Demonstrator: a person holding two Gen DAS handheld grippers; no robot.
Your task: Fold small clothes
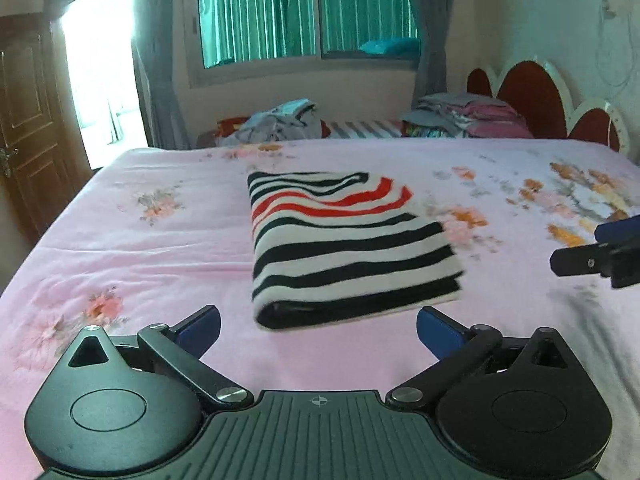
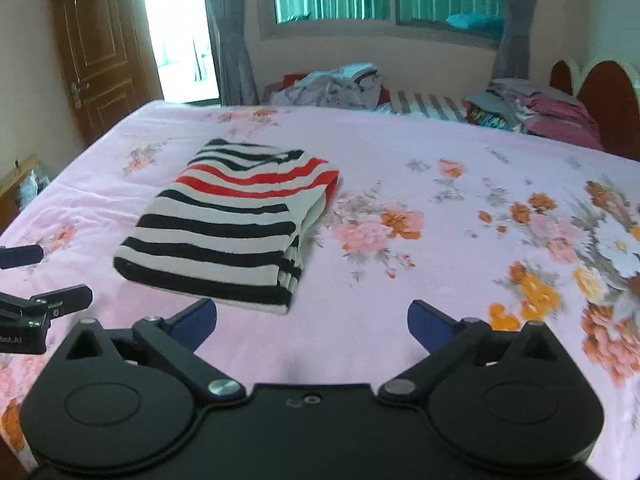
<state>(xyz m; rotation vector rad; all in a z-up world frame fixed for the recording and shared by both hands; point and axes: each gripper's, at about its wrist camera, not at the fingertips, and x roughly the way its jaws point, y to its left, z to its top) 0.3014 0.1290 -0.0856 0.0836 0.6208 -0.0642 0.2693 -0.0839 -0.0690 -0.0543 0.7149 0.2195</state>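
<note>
Matte black left gripper (image 1: 318, 330): blue-padded fingers (image 1: 438, 332), ribbed grey centre plate with a small crosshair mark, silver pivot screws, round embossed side housings. Matte black right gripper (image 2: 312, 326): same blue pads (image 2: 430, 326), smooth centre plate, silver screws, triangular cut-outs.

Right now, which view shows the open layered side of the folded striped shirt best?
The right wrist view: the striped shirt's stacked layers gape along its right side. The left wrist view shows mainly its top and rounded near fold.
</note>
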